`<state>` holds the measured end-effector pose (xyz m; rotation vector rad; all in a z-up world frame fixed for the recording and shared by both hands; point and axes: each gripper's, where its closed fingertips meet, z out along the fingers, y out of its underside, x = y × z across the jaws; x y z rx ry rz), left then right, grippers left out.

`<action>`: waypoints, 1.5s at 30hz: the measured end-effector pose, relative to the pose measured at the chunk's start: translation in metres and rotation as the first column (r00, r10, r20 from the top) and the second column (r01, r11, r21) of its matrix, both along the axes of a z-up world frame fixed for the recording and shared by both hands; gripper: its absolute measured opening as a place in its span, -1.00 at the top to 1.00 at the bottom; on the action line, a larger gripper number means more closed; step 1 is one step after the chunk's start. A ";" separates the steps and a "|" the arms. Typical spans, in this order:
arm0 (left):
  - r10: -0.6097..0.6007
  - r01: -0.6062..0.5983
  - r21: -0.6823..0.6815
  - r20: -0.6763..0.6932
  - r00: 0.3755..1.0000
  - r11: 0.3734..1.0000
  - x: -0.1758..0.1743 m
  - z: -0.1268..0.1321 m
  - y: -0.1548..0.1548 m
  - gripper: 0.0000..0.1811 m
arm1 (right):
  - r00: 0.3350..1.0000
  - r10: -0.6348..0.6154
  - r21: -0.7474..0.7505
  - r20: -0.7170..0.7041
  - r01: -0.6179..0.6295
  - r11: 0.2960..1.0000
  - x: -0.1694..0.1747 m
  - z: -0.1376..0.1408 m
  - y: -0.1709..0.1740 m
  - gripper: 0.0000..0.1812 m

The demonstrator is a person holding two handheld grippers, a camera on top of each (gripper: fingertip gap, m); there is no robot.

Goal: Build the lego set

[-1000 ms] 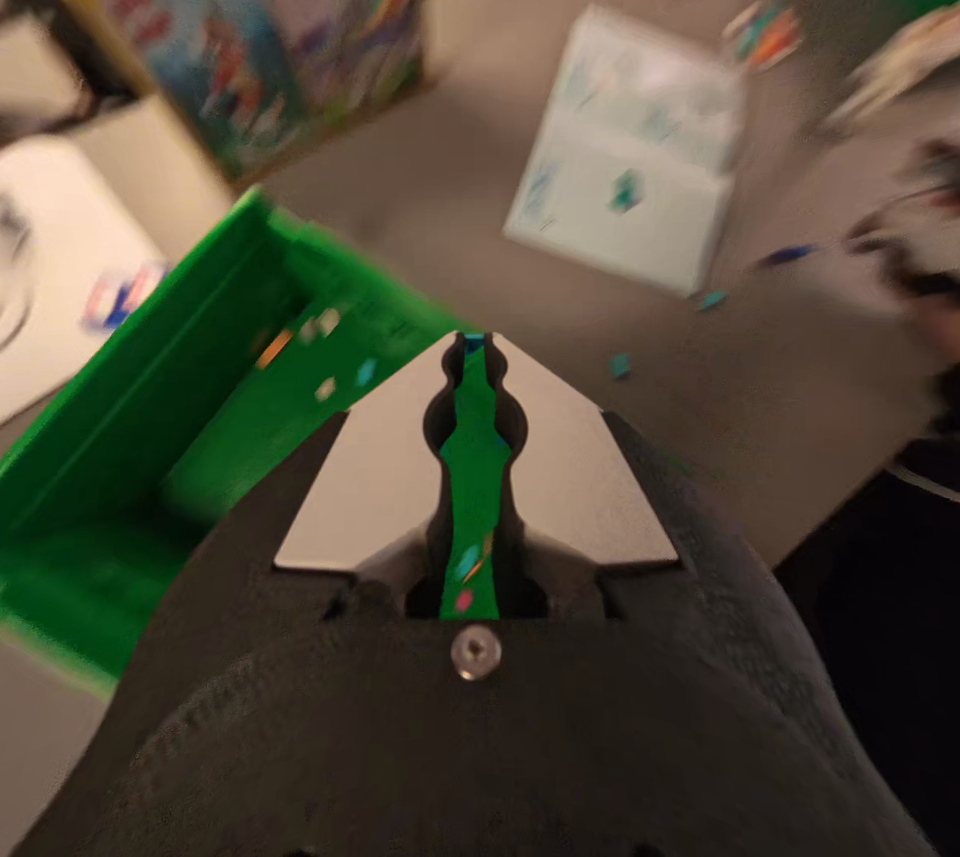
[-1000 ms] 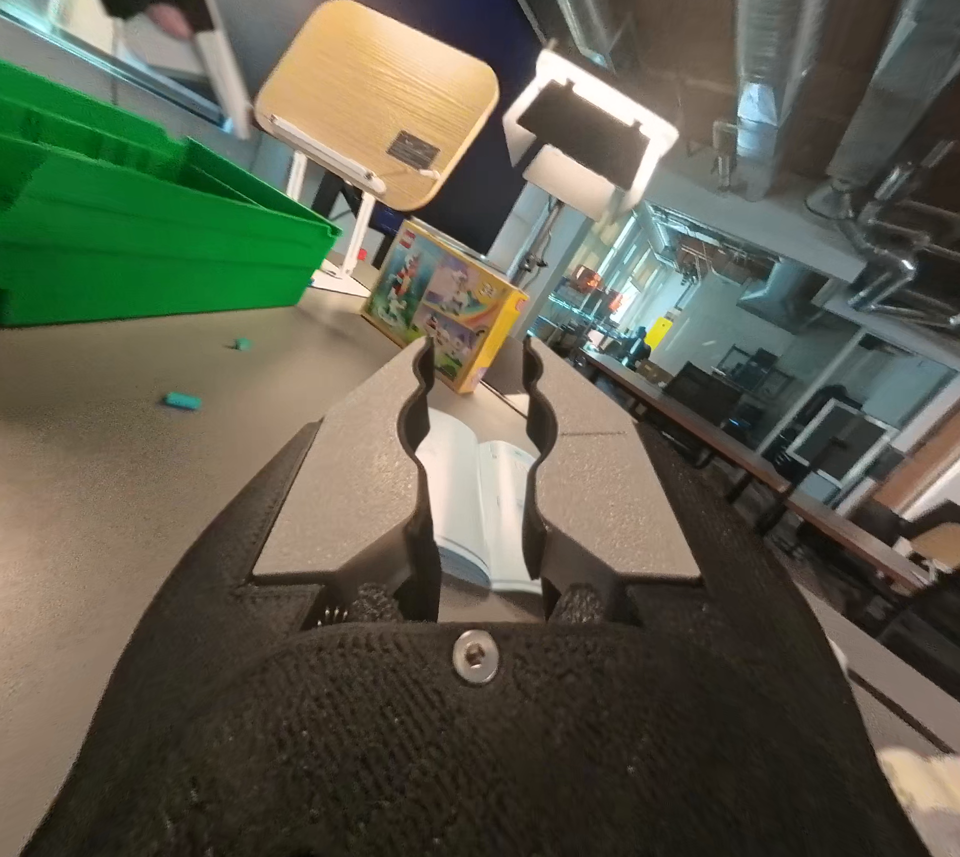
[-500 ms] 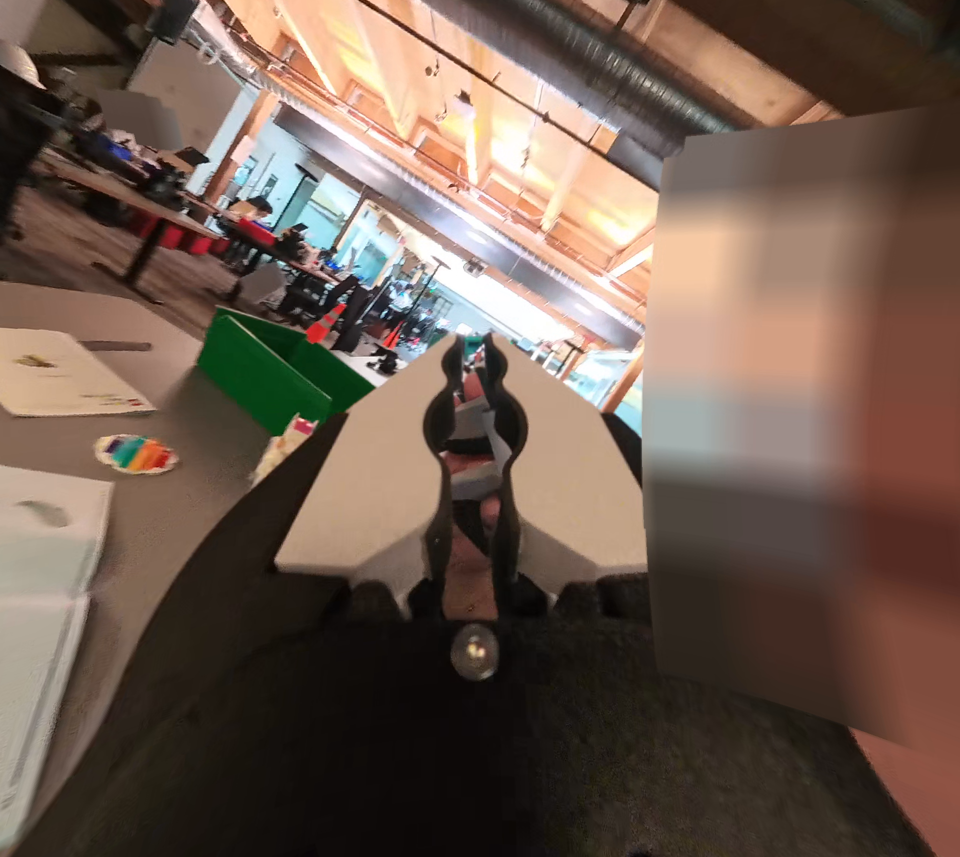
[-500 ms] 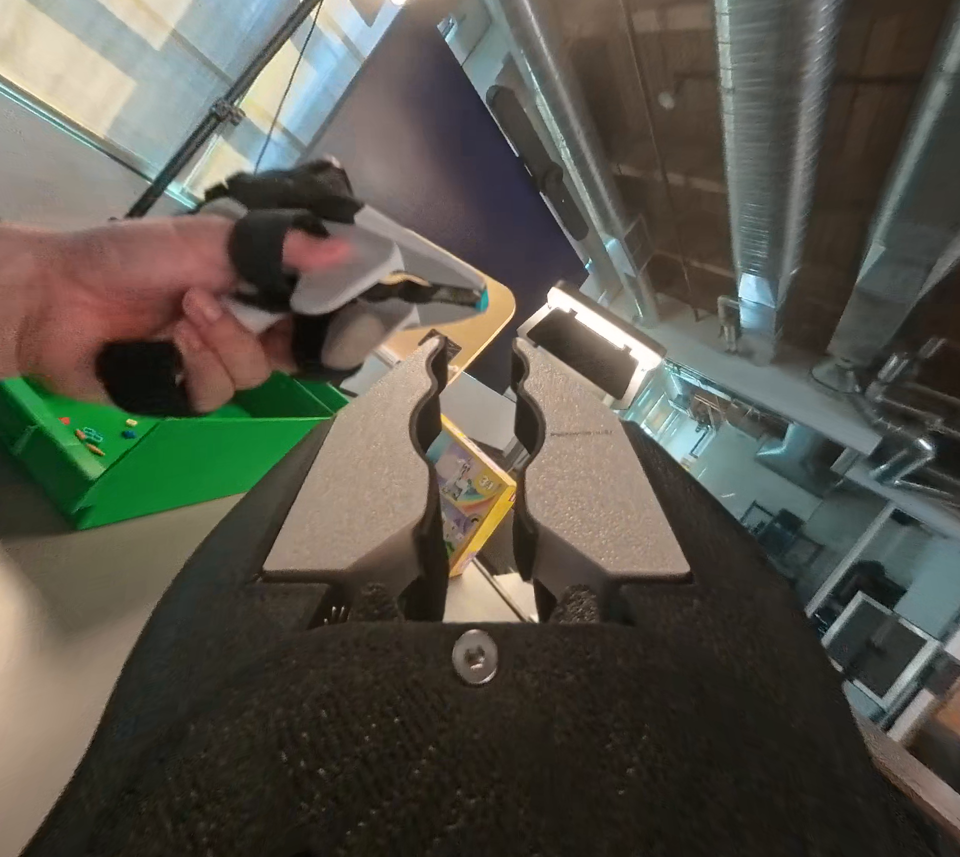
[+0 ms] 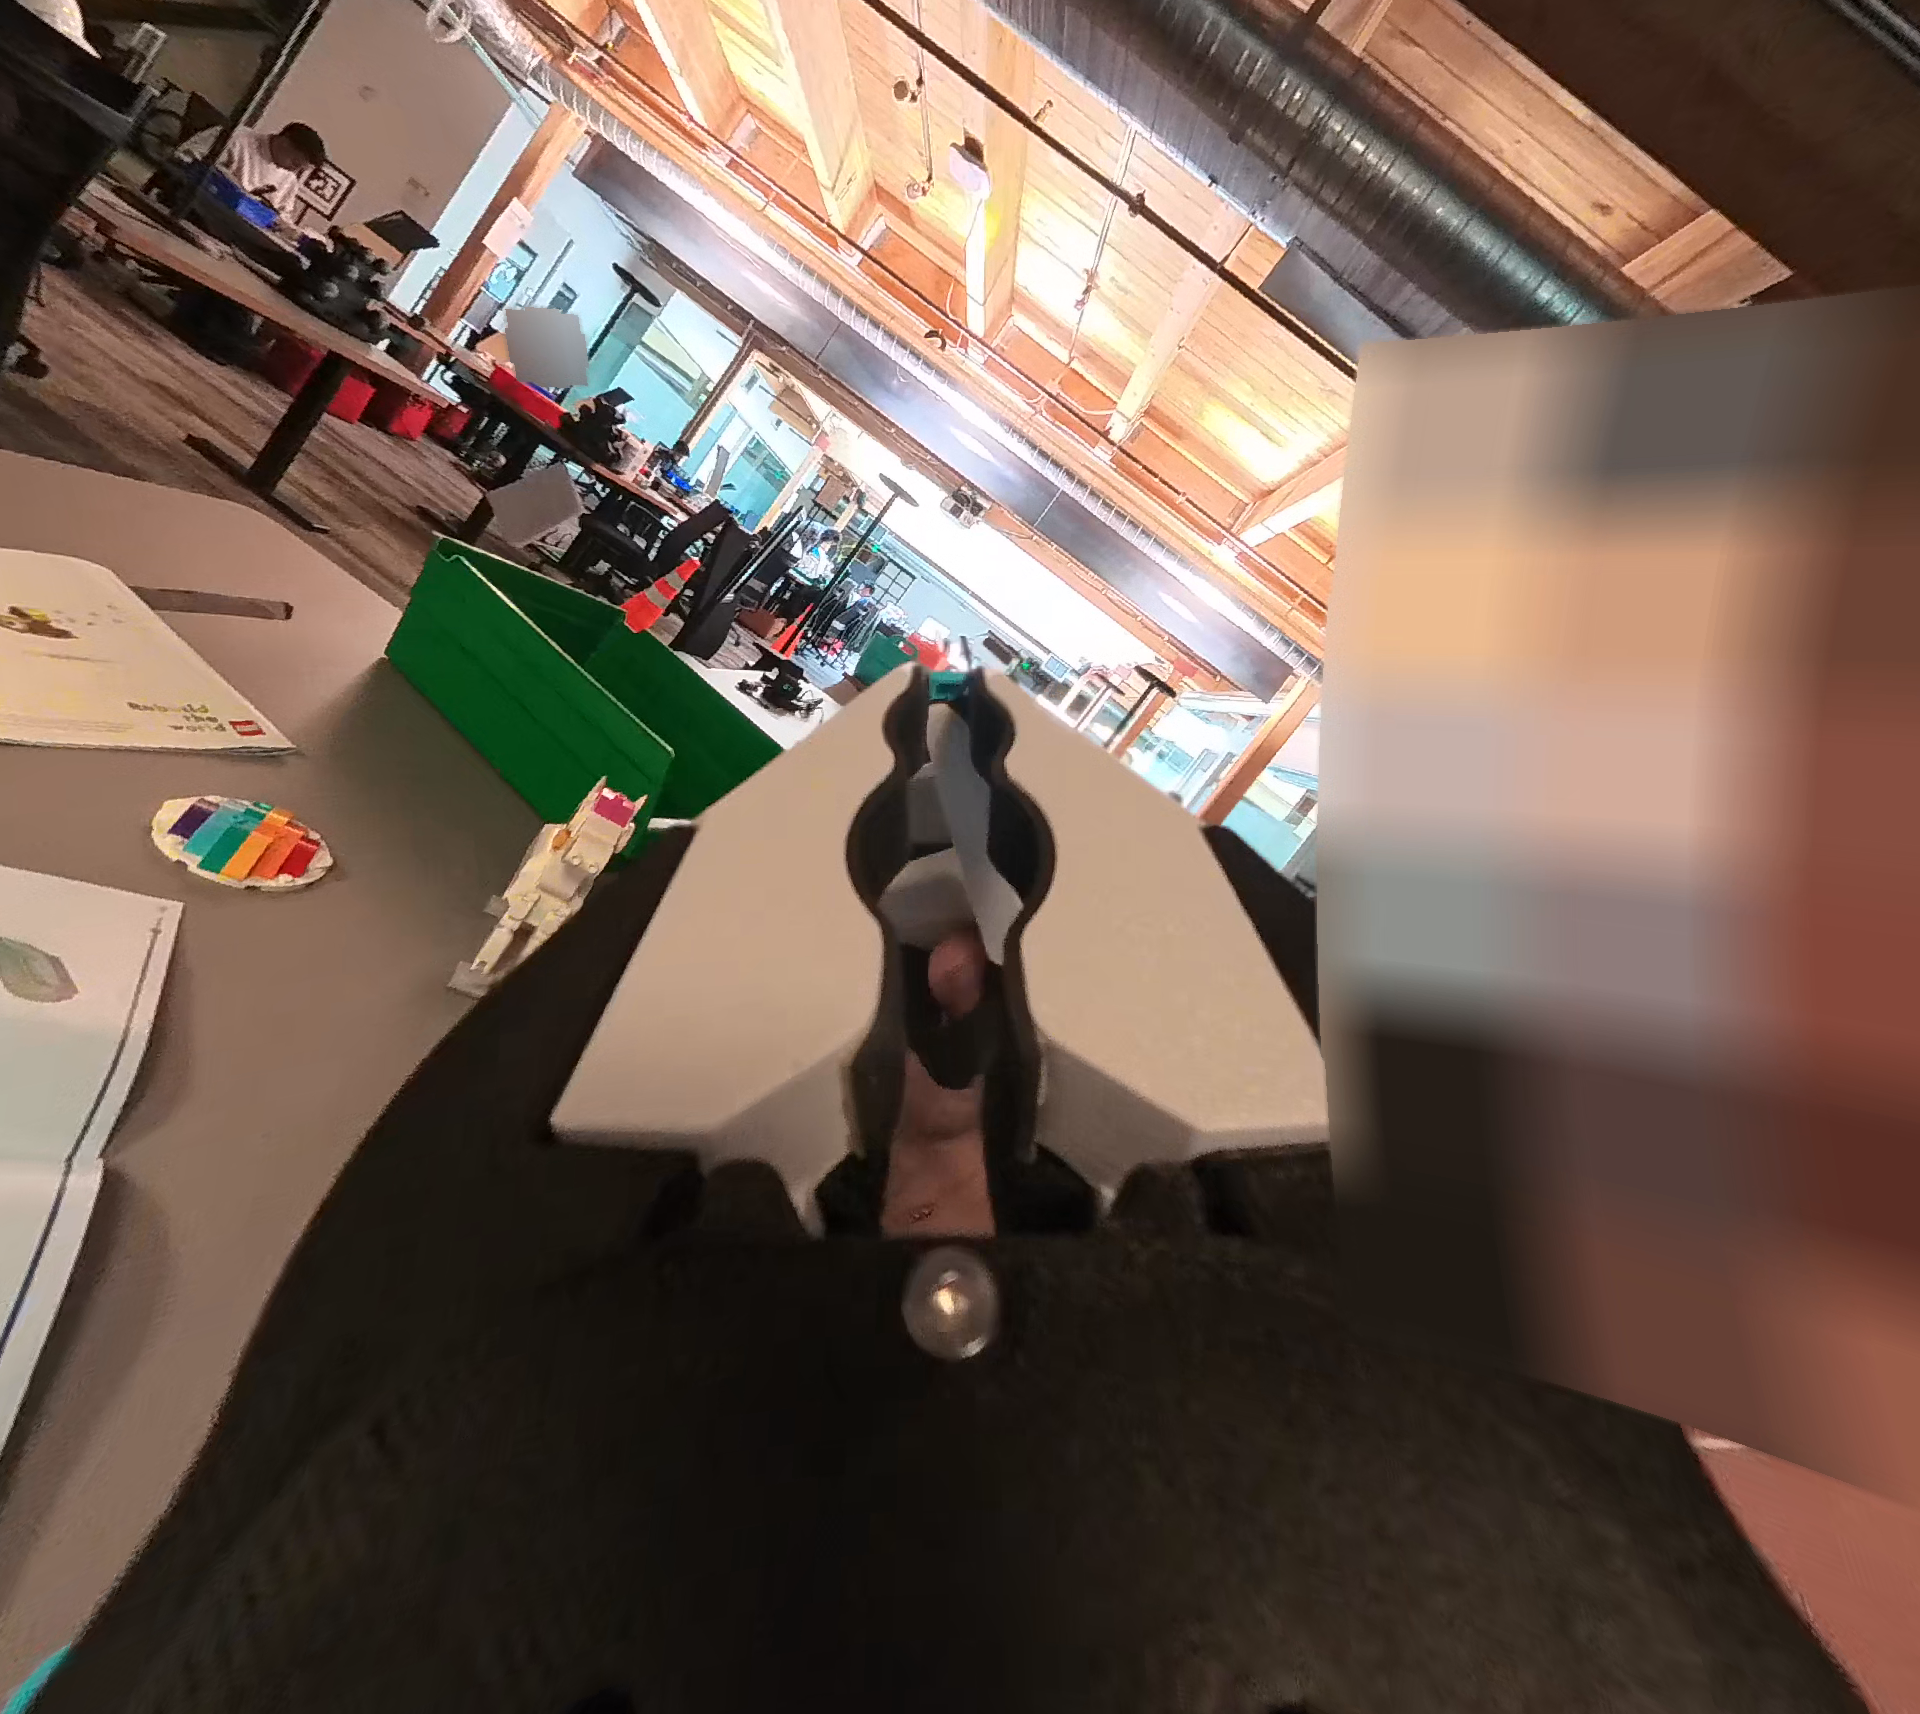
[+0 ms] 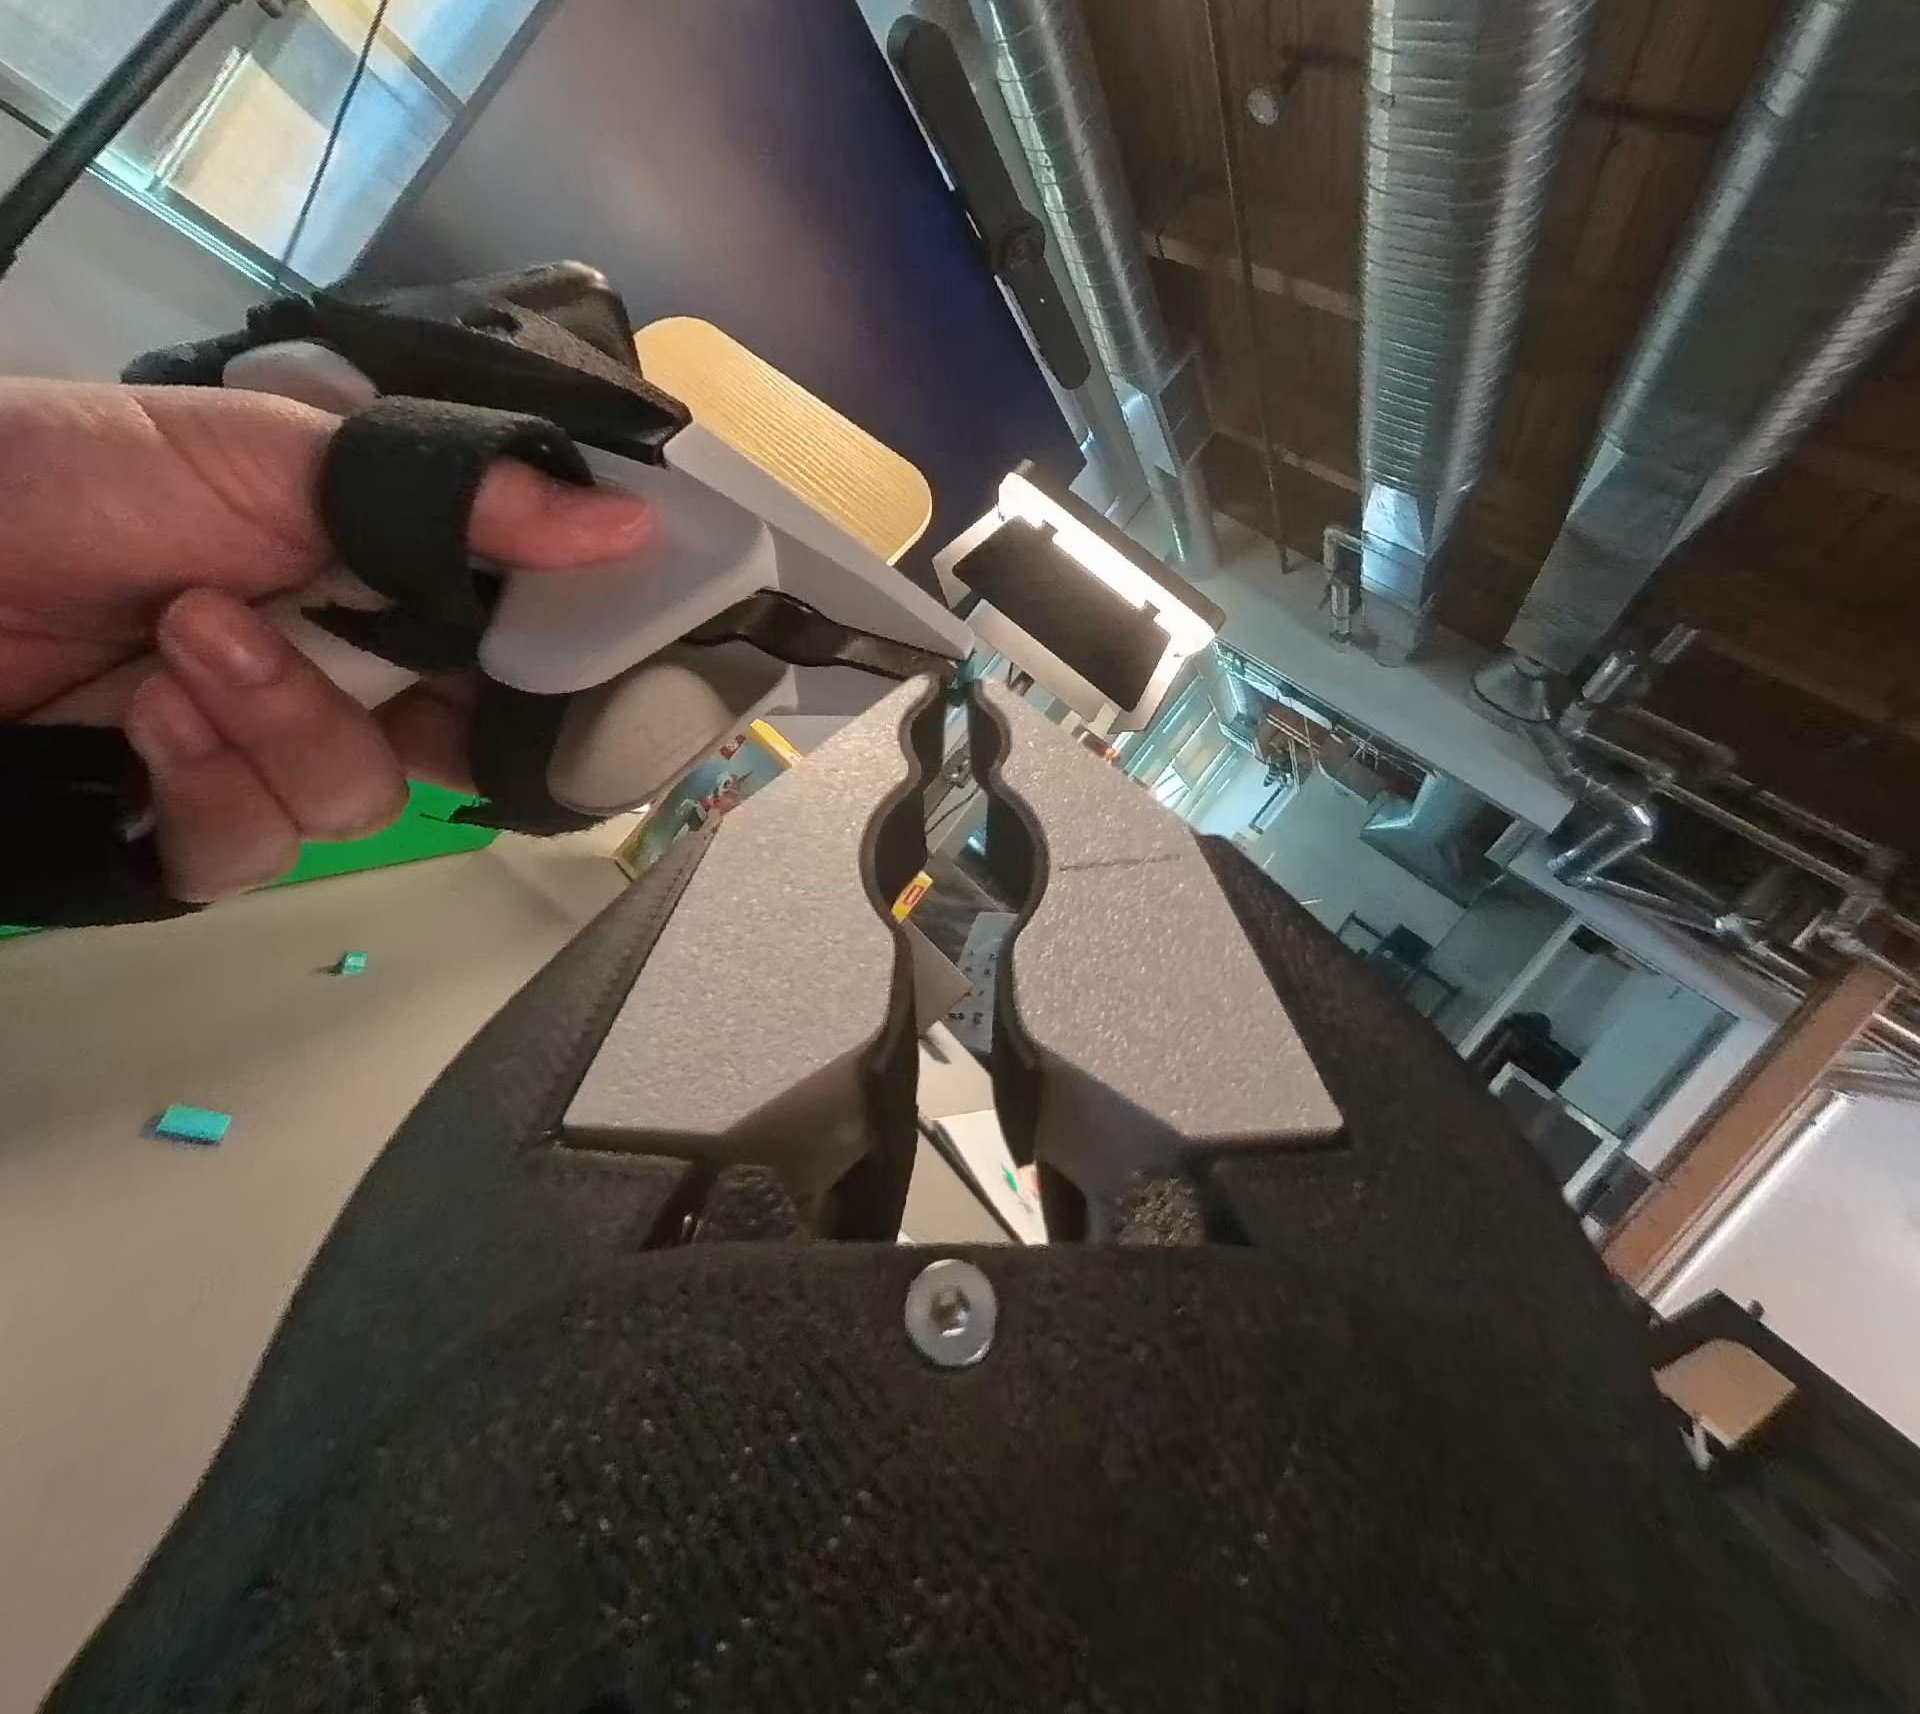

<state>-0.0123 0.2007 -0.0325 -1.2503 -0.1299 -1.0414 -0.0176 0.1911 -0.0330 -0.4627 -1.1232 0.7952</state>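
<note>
My left gripper [image 5: 943, 685] is shut on a small teal lego piece [image 5: 943, 683] at its tips, held up in the air. In the right wrist view it comes in from the left in a person's hand [image 6: 156, 604], and its tip meets my right gripper [image 6: 951, 685]. The right jaws are nearly together and pinch the same teal piece [image 6: 962, 677] at their tips. A white lego unicorn [image 5: 561, 875] stands on the grey table [image 5: 343, 833]. A round plate with rainbow bricks [image 5: 241, 841] lies left of it.
Green bins [image 5: 530, 677] stand behind the unicorn. Open instruction booklets [image 5: 104, 656] lie at the left. Two loose teal pieces [image 6: 192, 1127] lie on the table below my grippers. The lego box [image 6: 717, 791] stands past the right gripper. Both grippers' tips are close together, under 4 cm apart.
My left gripper has lifted from over the green bin with the teal piece and swung toward the right gripper. My right gripper has risen and its jaws have narrowed from wide open onto the piece.
</note>
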 end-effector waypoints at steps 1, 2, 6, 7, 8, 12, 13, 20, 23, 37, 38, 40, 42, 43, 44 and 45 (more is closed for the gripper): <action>0.004 -0.004 -0.008 -0.010 1.000 1.000 0.000 -0.002 0.000 0.93 | 1.000 -0.003 0.001 0.005 0.003 1.000 0.000 -0.001 0.001 1.00; 0.010 -0.011 -0.020 -0.022 1.000 1.000 0.000 -0.005 0.001 0.93 | 1.000 -0.005 0.004 0.017 0.005 1.000 0.000 -0.004 0.002 1.00; 0.127 -0.142 -0.079 -0.173 0.977 0.987 -0.008 -0.025 0.002 0.85 | 0.992 -0.022 0.053 0.125 0.016 0.998 0.004 -0.027 0.017 1.00; 0.171 -0.198 -0.099 -0.230 0.958 0.975 -0.014 -0.033 0.001 0.78 | 0.981 -0.029 0.078 0.193 0.014 0.997 0.005 -0.041 0.025 1.00; 0.210 -0.251 -0.112 -0.289 0.934 0.962 -0.019 -0.041 -0.002 0.76 | 0.954 -0.046 0.093 0.295 0.019 0.995 0.006 -0.060 0.035 1.00; 0.262 -0.376 -0.157 -0.482 0.836 0.913 -0.026 -0.077 -0.017 0.74 | 0.686 -0.249 0.271 0.684 0.077 0.959 0.034 -0.157 0.080 0.99; 0.263 -0.397 -0.170 -0.514 0.817 0.902 -0.026 -0.087 -0.021 0.74 | 0.625 -0.314 0.359 0.715 0.058 0.932 0.045 -0.176 0.087 0.99; 0.215 -0.415 -0.248 -0.569 0.794 0.875 -0.026 -0.128 -0.038 0.74 | 0.517 -0.507 0.692 0.690 -0.267 0.670 0.080 -0.245 0.095 0.99; 0.220 -0.412 -0.244 -0.558 0.800 0.878 -0.028 -0.129 -0.041 0.74 | 0.499 -0.509 0.706 0.702 -0.396 0.587 0.083 -0.252 0.095 0.99; 0.232 -0.446 -0.239 -0.596 0.769 0.863 -0.041 -0.135 -0.044 0.93 | 0.327 -0.495 0.547 0.805 -0.733 0.405 0.094 -0.255 0.093 0.96; 0.227 -0.439 -0.239 -0.593 0.772 0.866 -0.040 -0.135 -0.043 0.93 | 0.313 -0.498 0.539 0.809 -0.733 0.415 0.094 -0.254 0.094 0.95; 0.212 -0.420 -0.241 -0.590 0.779 0.875 -0.038 -0.135 -0.040 0.93 | 0.283 -0.496 0.520 0.821 -0.728 0.446 0.096 -0.253 0.095 0.92; 0.197 -0.405 -0.241 -0.593 0.781 0.882 -0.036 -0.135 -0.037 0.92 | 0.253 -0.491 0.502 0.834 -0.717 0.483 0.098 -0.252 0.097 0.85; 0.191 -0.401 -0.241 -0.597 0.779 0.884 -0.035 -0.135 -0.035 0.92 | 0.243 -0.488 0.497 0.838 -0.710 0.500 0.098 -0.252 0.098 0.82; 0.189 -0.398 -0.239 -0.598 0.779 0.886 -0.034 -0.135 -0.033 0.92 | 0.237 -0.483 0.492 0.843 -0.703 0.513 0.099 -0.251 0.098 0.79; 0.189 -0.393 -0.236 -0.592 0.784 0.889 -0.033 -0.134 -0.030 0.92 | 0.233 -0.476 0.487 0.848 -0.696 0.527 0.099 -0.250 0.099 0.76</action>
